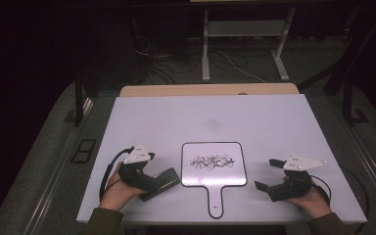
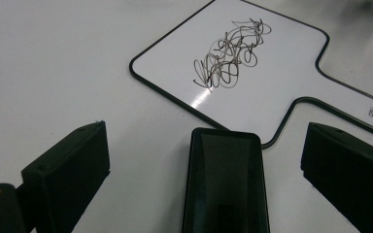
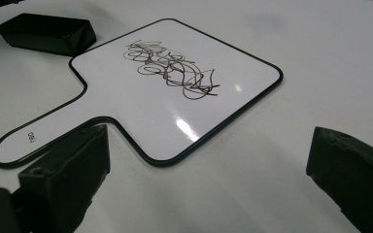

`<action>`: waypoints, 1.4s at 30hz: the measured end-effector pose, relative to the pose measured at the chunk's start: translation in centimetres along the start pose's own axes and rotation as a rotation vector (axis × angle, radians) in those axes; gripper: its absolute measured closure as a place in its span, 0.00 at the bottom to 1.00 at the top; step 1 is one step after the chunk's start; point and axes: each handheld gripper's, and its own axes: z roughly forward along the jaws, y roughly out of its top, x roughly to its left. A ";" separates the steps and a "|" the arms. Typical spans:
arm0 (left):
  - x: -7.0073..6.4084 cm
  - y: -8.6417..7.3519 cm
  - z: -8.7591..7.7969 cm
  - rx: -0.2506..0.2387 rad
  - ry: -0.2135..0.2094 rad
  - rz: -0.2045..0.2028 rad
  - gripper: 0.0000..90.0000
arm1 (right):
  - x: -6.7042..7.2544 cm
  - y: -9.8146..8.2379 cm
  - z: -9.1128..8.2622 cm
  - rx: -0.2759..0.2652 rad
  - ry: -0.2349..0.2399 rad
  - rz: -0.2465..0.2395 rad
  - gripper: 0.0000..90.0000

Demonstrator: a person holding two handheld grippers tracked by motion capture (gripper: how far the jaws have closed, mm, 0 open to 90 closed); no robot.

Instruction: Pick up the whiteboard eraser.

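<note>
Between the left gripper's (image 1: 164, 177) parted jaws lies a black eraser block (image 2: 226, 182), seemingly light and rigid, best pinched across its long sides, beside the scribbled paddle whiteboard (image 1: 214, 166), while the right gripper (image 1: 268, 175) gapes empty.

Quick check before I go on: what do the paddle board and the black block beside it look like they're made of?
The paddle board looks like a glossy dry-erase surface, probably coated plastic or laminate: light glints off it, a thin black edge runs round it, and the scribble sits on top like marker ink. The black block looks like smooth dark plastic with a faint sheen; it could be an eraser, but no felt shows.
</note>
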 end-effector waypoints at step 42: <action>-0.8 -1.8 0.6 0.192 -0.011 0.068 0.15 | 0.1 -0.1 0.3 0.017 0.004 -0.009 0.01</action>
